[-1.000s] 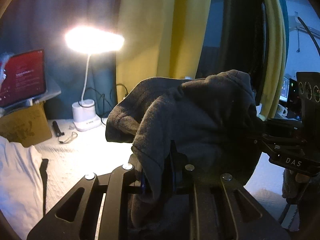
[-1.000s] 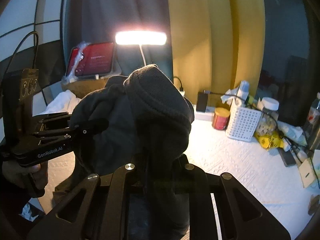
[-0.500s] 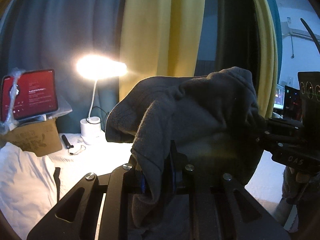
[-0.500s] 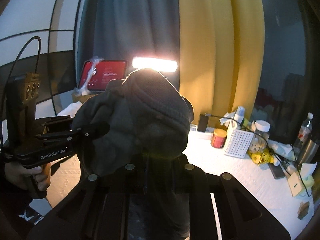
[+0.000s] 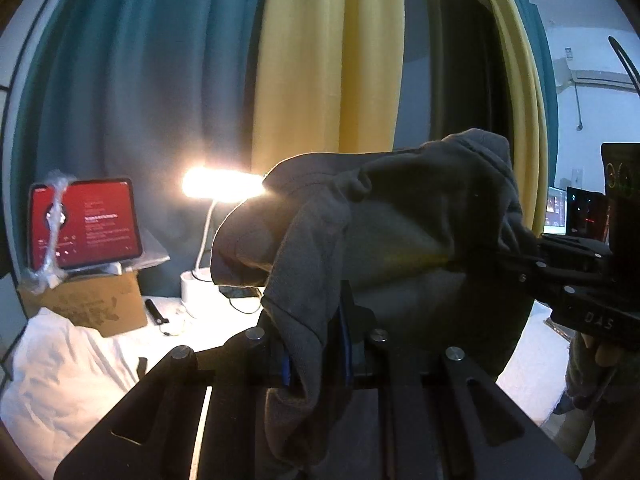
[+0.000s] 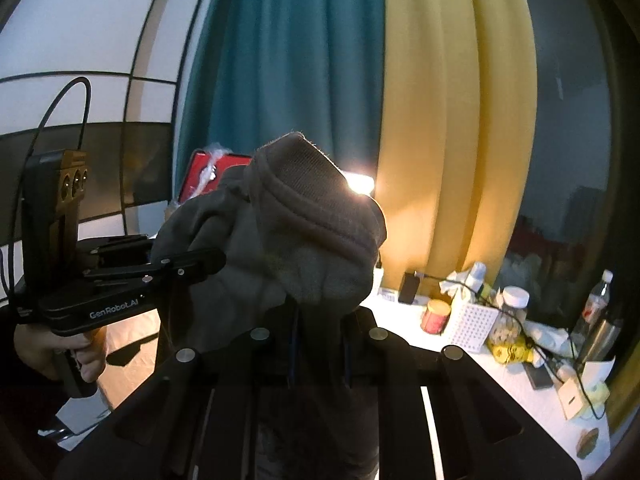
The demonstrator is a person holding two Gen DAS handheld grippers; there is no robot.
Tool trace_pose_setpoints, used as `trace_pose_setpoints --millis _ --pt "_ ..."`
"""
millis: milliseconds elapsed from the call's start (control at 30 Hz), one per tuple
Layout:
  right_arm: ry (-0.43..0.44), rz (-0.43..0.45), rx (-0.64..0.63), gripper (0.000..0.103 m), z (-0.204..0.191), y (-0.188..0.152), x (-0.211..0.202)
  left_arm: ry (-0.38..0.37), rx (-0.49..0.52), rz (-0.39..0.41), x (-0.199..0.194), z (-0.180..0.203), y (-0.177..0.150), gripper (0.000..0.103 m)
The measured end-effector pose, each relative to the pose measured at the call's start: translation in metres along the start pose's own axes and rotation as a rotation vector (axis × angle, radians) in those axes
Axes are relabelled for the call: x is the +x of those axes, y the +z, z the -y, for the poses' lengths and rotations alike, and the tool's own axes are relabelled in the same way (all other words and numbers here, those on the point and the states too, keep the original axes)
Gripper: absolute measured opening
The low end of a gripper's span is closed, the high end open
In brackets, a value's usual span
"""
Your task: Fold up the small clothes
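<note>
Nearest the lens, the left gripper (image 5: 316, 344) is clamped on a hem of the dark grey, soft fleecy garment (image 5: 392, 232), which bunches in thick folds and hangs in the air above the white tabletop (image 5: 100, 364). The right gripper (image 6: 320, 344) pinches the same garment by its ribbed knit cuff (image 6: 308, 196); cloth hides both sets of fingertips. Beyond, a white perforated plastic basket (image 6: 470, 320) holds items too cluttered to make out. A glowing desk lamp (image 5: 222, 184) is partly hidden behind the folds, before teal and yellow pleated curtains (image 5: 332, 60).
</note>
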State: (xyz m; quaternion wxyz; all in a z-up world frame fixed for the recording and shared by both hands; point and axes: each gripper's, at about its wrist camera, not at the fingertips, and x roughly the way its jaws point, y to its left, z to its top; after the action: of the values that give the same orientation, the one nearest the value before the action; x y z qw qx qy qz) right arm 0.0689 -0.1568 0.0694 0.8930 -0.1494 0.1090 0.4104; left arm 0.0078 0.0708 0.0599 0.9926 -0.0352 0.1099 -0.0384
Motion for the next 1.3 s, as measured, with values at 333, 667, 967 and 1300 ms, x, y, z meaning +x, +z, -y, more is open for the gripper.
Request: trace_pose_setpoints --millis 333,667,967,1300 --pt "0.034 0.069 -0.051 0.017 -0.029 0.023 -0.012 0.051 0.017 0.074 -0.033 -0.020 0.012 0.016" --pt "0.117 0.121 -0.096 0.017 -0.062 0.043 -0.013 0.131 0.046 0.103 -0.072 -0.044 0.017 0.016" --pt "0.213 0.140 -0.130 0.017 -0.093 0.051 -0.013 0.201 0.053 0.088 -0.101 -0.064 0.012 0.016" --pt "0.278 0.089 -0.104 0.017 -0.110 0.046 -0.001 0.219 0.001 0.011 -0.092 -0.084 -0.003 0.016"
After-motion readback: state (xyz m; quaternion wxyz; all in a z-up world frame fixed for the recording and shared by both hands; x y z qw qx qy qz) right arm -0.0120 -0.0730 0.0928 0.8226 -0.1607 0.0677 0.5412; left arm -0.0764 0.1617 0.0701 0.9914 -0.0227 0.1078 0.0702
